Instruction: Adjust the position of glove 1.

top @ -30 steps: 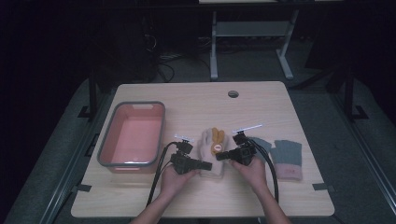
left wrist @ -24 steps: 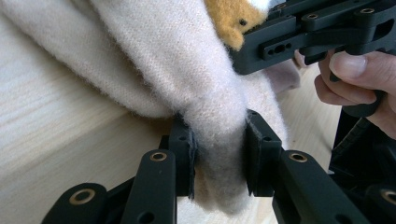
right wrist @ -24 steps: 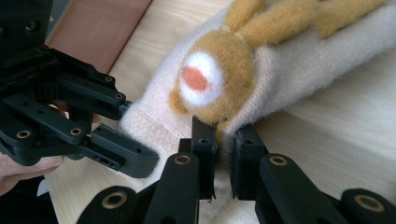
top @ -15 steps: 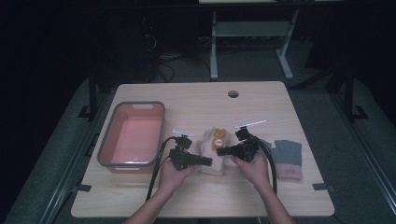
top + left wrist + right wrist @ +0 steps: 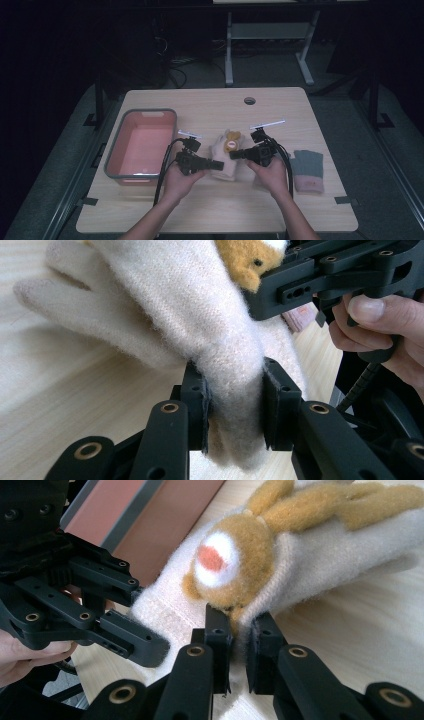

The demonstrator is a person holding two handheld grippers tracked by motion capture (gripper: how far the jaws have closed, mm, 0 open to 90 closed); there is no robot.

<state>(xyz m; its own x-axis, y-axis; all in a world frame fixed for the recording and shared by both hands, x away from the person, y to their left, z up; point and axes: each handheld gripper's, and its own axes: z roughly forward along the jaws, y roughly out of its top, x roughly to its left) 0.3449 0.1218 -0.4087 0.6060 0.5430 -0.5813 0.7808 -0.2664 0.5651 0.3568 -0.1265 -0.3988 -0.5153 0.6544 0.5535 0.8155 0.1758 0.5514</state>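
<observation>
A cream knitted glove (image 5: 226,156) with an orange-brown animal face sewn on it hangs between both grippers just above the wooden table (image 5: 215,105). My left gripper (image 5: 216,164) is shut on the glove's left edge; in the left gripper view its pads squeeze a thick fold of the cream glove (image 5: 200,315). My right gripper (image 5: 235,154) is shut on the right edge, and the right gripper view has its jaws pinching the fabric right under the animal face (image 5: 225,565). The other hand's gripper (image 5: 75,605) grips the cuff beside it.
A pink bin (image 5: 142,142) with a grey rim stands at the left of the table. A grey-green glove with a pink cuff (image 5: 307,170) lies at the right. A round cable hole (image 5: 249,100) sits near the far edge. Dark floor and a desk frame lie beyond.
Both hands have risen together with the cream glove, which has lifted off the table. Both grips have stayed the same.
</observation>
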